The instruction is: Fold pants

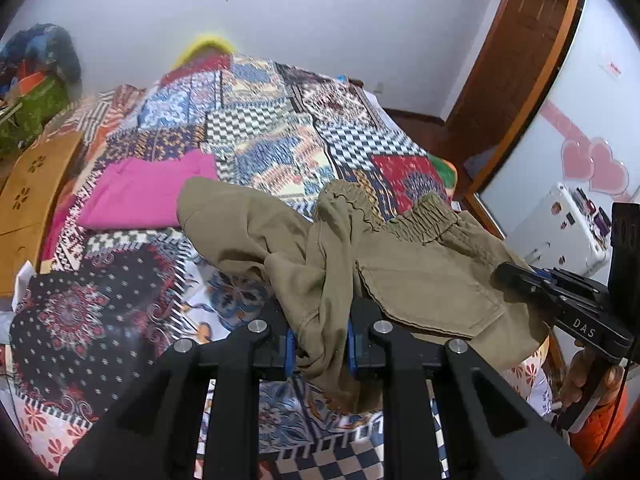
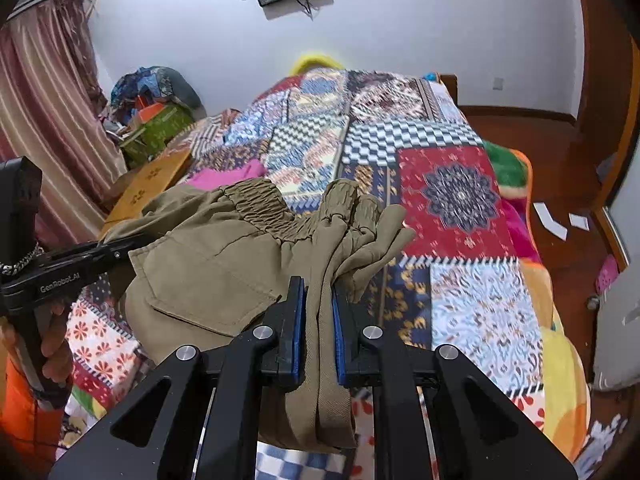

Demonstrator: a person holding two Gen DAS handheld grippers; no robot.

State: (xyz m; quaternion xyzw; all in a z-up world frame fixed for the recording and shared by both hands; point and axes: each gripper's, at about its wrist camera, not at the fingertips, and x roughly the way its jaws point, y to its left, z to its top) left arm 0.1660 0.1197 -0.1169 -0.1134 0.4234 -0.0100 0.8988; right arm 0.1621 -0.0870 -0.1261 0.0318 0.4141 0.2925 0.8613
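Olive-green pants with an elastic waistband hang bunched over the patchwork quilt, lifted off the bed at the near end. My left gripper is shut on a gathered fold of them between its blue pads. The right gripper bites the fabric beside a back pocket, and a hand holds its handle. In the right wrist view, my right gripper is shut on a thick fold of the pants. The left gripper reaches into the cloth from the left.
A pink folded cloth lies on the quilt beyond the pants. A wooden board and a pile of bags stand left of the bed. At right are a white case, a wooden door frame and paper scraps on the floor.
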